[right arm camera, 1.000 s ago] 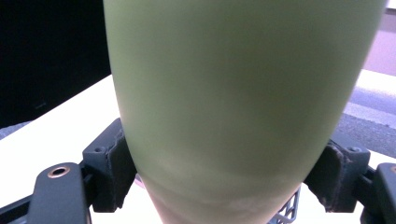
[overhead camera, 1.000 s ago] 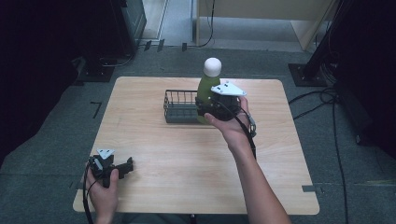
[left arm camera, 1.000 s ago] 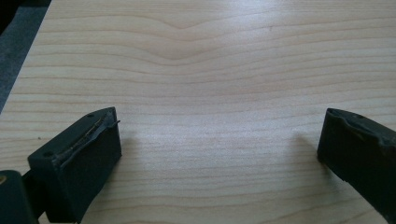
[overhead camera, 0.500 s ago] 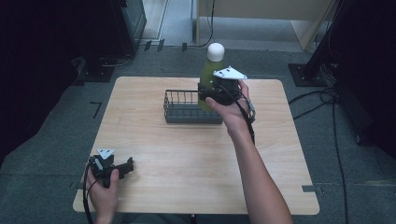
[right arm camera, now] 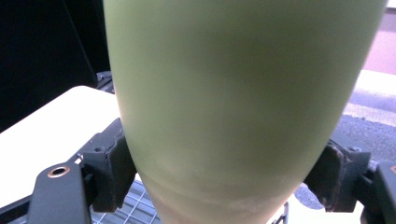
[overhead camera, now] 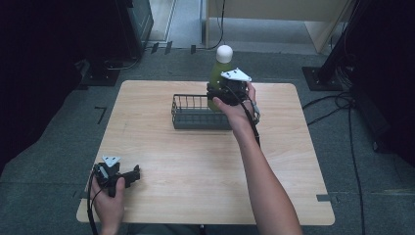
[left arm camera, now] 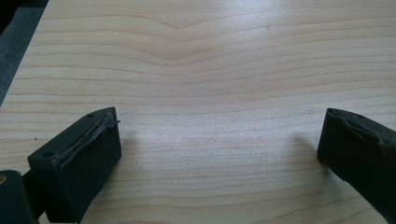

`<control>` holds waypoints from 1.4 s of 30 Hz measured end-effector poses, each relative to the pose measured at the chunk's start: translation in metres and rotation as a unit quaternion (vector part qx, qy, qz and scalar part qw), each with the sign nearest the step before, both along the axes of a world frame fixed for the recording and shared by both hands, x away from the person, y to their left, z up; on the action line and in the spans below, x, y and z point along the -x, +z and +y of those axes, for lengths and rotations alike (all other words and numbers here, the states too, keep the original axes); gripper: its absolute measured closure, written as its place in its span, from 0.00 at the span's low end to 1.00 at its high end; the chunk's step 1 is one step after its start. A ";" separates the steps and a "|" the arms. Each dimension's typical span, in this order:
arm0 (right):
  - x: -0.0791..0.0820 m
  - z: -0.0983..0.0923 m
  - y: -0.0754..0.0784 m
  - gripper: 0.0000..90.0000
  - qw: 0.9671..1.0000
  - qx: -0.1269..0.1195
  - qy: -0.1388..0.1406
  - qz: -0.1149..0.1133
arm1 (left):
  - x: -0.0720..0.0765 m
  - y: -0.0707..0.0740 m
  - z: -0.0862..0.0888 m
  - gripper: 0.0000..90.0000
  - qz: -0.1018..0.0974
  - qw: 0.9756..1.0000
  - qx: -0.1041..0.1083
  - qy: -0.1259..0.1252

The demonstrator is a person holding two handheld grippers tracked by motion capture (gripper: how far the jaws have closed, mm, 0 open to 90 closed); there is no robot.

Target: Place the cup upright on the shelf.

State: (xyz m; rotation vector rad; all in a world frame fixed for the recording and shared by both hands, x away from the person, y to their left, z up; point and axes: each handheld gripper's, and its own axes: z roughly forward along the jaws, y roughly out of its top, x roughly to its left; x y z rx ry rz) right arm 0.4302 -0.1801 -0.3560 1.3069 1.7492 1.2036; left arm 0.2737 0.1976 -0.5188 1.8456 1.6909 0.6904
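The right gripper (overhead camera: 222, 93) is clamped on a green bottle (overhead camera: 218, 73) with a white cap (overhead camera: 224, 53), its two jaws pressing the bottle's lower body from opposite sides, as the right gripper view shows close up (right arm camera: 233, 116). The bottle hangs in the air above the far right end of a dark wire basket (overhead camera: 195, 115), clear of the basket's floor as far as the high view lets me judge. Gripping low on the wide part probably leaves the bottom free to go down between the basket's walls, while the hand stays above the rim.

The bottle stands roughly upright: its long axis runs up and down, cap at the top, base toward the basket. It seems to lean slightly, the cap tipped away from the person. Held like this, it looks ready to be lowered into the basket base first.

The left gripper (overhead camera: 117, 174) rests on the table (overhead camera: 293, 161) well apart from the basket, toward the person's near left corner. Its jaws stand wide apart with nothing but bare wood between them in the left gripper view (left arm camera: 219, 154). It appears parked there to stay out of the way.
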 end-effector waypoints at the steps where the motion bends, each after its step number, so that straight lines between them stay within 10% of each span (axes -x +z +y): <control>1: -0.001 0.000 -0.002 0.23 1.000 0.003 0.000 0.003 | 0.000 0.000 0.000 0.00 0.000 1.000 0.000 0.000; 14: -0.014 0.000 -0.033 0.23 0.999 0.012 -0.004 0.042 | 0.000 0.000 0.000 0.00 0.000 1.000 0.000 0.000; 31: -0.014 0.002 -0.047 0.22 1.000 0.003 0.005 -0.005 | 0.000 0.000 0.000 0.00 0.000 1.000 0.000 0.000; 42: -0.016 -0.003 -0.049 0.20 1.000 -0.024 0.013 0.011 | 0.000 0.000 0.000 0.00 0.000 1.000 0.000 0.000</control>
